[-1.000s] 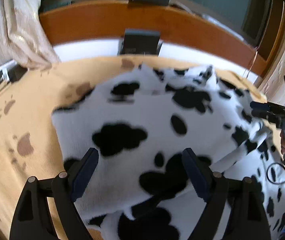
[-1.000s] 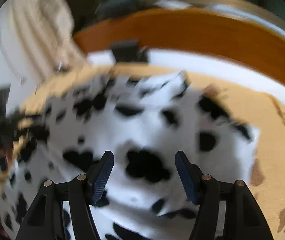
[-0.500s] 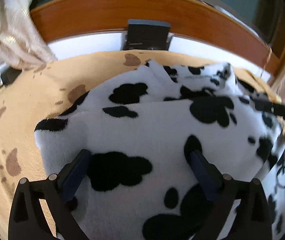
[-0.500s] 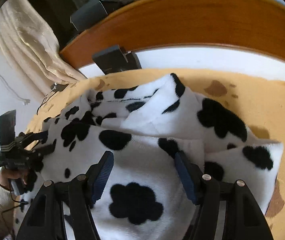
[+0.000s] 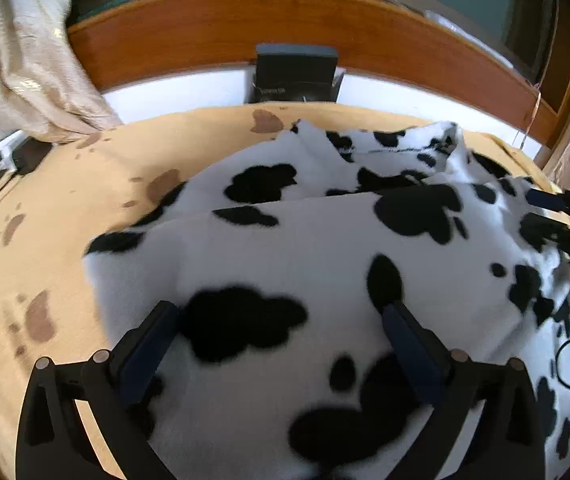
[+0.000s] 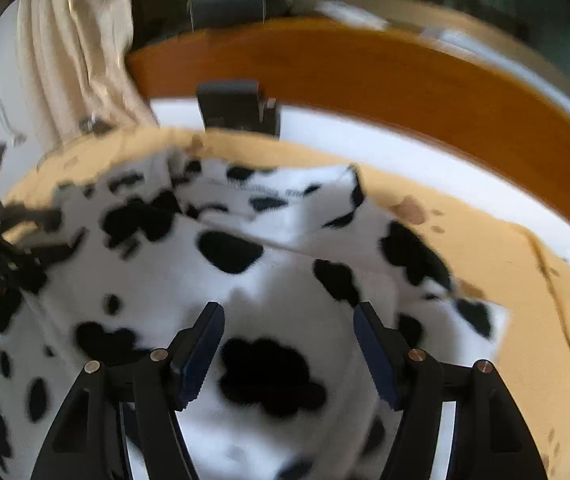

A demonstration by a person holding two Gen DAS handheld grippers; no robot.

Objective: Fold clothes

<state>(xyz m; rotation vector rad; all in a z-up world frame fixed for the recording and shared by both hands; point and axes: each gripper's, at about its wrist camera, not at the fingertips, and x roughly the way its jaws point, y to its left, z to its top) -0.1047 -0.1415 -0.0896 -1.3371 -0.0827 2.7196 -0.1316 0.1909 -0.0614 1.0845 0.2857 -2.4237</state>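
A: Cow-print fleece garment [image 5: 325, 248] spread across the tan bedspread [image 5: 65, 208], one layer already laid over another, folded edge running across the middle. Biggest risk from here: top layer sliding back or bunching. Soft, thick pile, nothing pinning it down.

B: Agreed. Left gripper [image 5: 281, 336] low over the near panel, jaws opening, almost at full spread, pads clear of the fabric, nothing pinched. Fleece only lying underneath.

A: Right gripper [image 6: 289, 344] much the same: tilted down over a black patch, jaws opening, roughly half apart, gripping nothing. Picture blurred, so contact with the pile hard to call.

B: Another hazard: snagging a pad in the fleece on the way out, dragging the fold askew. Also uneven corners near the wooden headboard [image 5: 365, 28].
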